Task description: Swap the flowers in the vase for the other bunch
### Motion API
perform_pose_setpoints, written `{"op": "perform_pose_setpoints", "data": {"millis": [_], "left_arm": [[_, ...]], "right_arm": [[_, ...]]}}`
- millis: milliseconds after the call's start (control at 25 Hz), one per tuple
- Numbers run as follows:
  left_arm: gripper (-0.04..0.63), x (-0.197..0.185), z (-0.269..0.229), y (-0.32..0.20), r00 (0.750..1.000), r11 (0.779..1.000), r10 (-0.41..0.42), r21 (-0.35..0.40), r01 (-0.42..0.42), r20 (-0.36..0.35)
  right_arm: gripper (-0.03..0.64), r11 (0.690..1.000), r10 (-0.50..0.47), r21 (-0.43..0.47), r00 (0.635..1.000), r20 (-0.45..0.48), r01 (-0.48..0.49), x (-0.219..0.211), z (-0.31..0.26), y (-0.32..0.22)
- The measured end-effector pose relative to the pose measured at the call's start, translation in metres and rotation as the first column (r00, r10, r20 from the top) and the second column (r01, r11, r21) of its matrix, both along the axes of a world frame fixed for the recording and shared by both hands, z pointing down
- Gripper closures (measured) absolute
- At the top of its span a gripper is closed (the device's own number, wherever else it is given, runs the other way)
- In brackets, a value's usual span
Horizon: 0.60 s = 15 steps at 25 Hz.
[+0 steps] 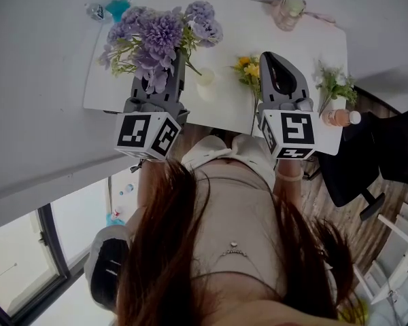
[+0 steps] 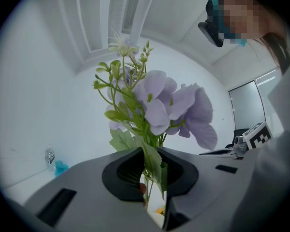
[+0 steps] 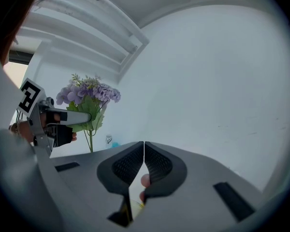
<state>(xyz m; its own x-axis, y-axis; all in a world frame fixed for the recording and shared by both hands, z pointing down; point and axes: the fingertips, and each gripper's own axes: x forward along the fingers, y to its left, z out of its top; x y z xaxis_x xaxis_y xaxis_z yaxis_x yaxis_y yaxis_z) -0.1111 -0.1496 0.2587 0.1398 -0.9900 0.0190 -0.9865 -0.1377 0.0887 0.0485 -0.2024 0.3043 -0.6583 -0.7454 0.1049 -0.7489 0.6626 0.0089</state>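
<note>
Over the table's (image 1: 306,39) 10 o'clock side, the left gripper (image 1: 168,80) is clamped narrow on the stems of the purple bunch (image 1: 160,36), held upright in the air. The left gripper view confirms it: stems and leaves are pinched between the jaws (image 2: 152,170), blooms above (image 2: 176,108). The pale vase (image 1: 206,85) stands at mid-table, just at 3 o'clock of that bunch, and looks empty. The yellow bunch (image 1: 248,68) lies at the vase's 3 o'clock, beside the right gripper (image 1: 280,77), whose jaws are fully together with nothing gripped (image 3: 143,151).

Step, as I judge it: purple out, yellow in next.
- Keep the stem grip firm and low.
- Carry the purple bunch clear toward 9 o'clock so its leaves don't tip the vase.
- The right gripper must open before taking the yellow stem low down.

Counts:
- 2 bunches (1 purple, 1 yellow)
- 1 vase
- 2 grippers
- 1 small green plant (image 1: 334,85)
- 2 bottles (image 1: 340,117) (image 1: 95,10)
- 1 jar (image 1: 290,12)
</note>
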Motion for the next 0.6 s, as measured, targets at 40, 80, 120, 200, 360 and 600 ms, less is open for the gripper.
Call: {"op": "perform_pose_setpoints", "data": {"millis": [40,80,120,200,360,600], "left_arm": [[0.545,-0.003,-0.002,0.000,1.000,1.000,-0.008,0.003,0.008,0.000],[0.545,-0.007,-0.003,0.001,1.000,1.000,-0.016,0.006,0.016,0.001],[0.545,-0.010,-0.005,0.001,1.000,1.000,-0.023,0.009,0.023,0.002],[0.545,-0.017,-0.007,0.002,0.999,0.999,-0.036,0.016,0.036,-0.001],[0.545,-0.026,-0.012,0.006,0.998,0.998,-0.049,0.031,0.050,-0.032],[0.545,-0.043,-0.009,0.012,0.995,0.995,-0.096,0.026,0.097,-0.015]], "right_arm": [[0.589,1.000,-0.004,-0.001,1.000,0.002,0.004,-0.002,0.000,0.000],[0.589,1.000,-0.009,-0.002,1.000,0.003,0.009,-0.004,0.001,-0.001],[0.589,1.000,-0.015,-0.002,1.000,0.003,0.015,-0.006,0.001,-0.002],[0.589,1.000,-0.027,-0.003,1.000,0.003,0.027,-0.012,0.001,-0.002],[0.589,0.999,-0.048,-0.005,0.999,0.004,0.048,-0.023,0.002,-0.003],[0.589,0.997,-0.077,-0.011,0.997,0.001,0.077,-0.038,0.004,-0.003]]}}
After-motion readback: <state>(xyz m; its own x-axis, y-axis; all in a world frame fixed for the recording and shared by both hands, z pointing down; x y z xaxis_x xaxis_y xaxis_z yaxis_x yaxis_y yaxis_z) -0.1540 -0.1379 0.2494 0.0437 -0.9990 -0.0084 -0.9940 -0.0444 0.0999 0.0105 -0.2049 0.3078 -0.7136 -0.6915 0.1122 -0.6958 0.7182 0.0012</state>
